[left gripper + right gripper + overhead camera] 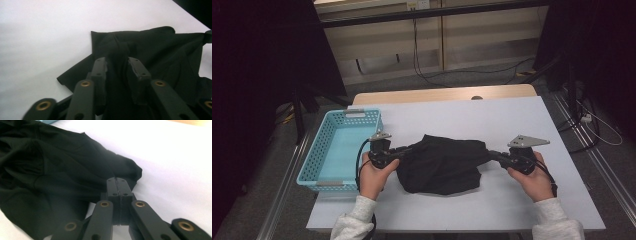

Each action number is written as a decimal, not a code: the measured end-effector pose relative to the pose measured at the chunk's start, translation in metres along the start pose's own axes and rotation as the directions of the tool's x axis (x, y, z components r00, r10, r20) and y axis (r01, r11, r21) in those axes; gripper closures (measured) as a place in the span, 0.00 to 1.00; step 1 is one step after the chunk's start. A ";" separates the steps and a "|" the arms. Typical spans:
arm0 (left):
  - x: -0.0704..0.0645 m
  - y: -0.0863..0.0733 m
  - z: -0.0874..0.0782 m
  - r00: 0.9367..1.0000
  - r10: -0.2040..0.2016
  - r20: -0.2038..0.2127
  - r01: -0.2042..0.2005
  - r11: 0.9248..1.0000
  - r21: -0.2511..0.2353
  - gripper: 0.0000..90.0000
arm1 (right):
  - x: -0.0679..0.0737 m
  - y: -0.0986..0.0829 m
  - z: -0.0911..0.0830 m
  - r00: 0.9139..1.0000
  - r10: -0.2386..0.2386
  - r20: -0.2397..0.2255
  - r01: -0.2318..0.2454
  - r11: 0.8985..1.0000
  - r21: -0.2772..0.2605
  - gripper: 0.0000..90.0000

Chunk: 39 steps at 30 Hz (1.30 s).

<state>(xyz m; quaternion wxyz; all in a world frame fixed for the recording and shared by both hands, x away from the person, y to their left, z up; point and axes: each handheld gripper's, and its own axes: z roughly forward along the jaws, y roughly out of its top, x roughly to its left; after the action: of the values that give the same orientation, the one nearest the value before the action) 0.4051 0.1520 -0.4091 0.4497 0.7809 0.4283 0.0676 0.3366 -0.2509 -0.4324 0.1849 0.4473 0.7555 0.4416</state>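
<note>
at the middle of the white table point(512, 115) lies the black cloth point(442, 165), crumpled and bunched, thicker on my side than at the far edge. on its left end, my left gripper point(404, 150) has a gathered fold between its jaws; in the left gripper view the jaws stand a little apart with a thick roll of the black cloth point(150, 50) pinched in the gap, so it's narrow and clamped on fabric. my left hand point(374, 175) wraps the handle just behind it. over on the right end, my right gripper point(493, 154) bites the cloth's corner; in the right gripper view the jaws are pressed flat together, tips right at the bunched edge of the black cloth point(50, 170), fabric nipped thin between them. my right hand point(534, 177) grips that handle, grey plate on top. the cloth sags between the two grippers, most of it resting on the table. out to the left, just beside my left hand, sits the light blue basket point(314, 160) along the table's left edge, apart from the cloth. beyond the table, a wooden strip and trailing cables on the floor.
</note>
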 end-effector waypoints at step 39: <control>0.016 0.019 -0.011 0.994 -0.005 -0.108 0.002 1.000 -0.026 0.95 | 0.004 -0.006 0.006 1.000 -0.014 0.010 0.015 1.000 -0.025 0.67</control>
<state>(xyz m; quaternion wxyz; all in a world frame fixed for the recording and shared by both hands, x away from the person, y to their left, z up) 0.4213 0.1666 -0.3922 0.4361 0.7693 0.4525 0.1145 0.3349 -0.2457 -0.4399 0.1973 0.4417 0.7522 0.4473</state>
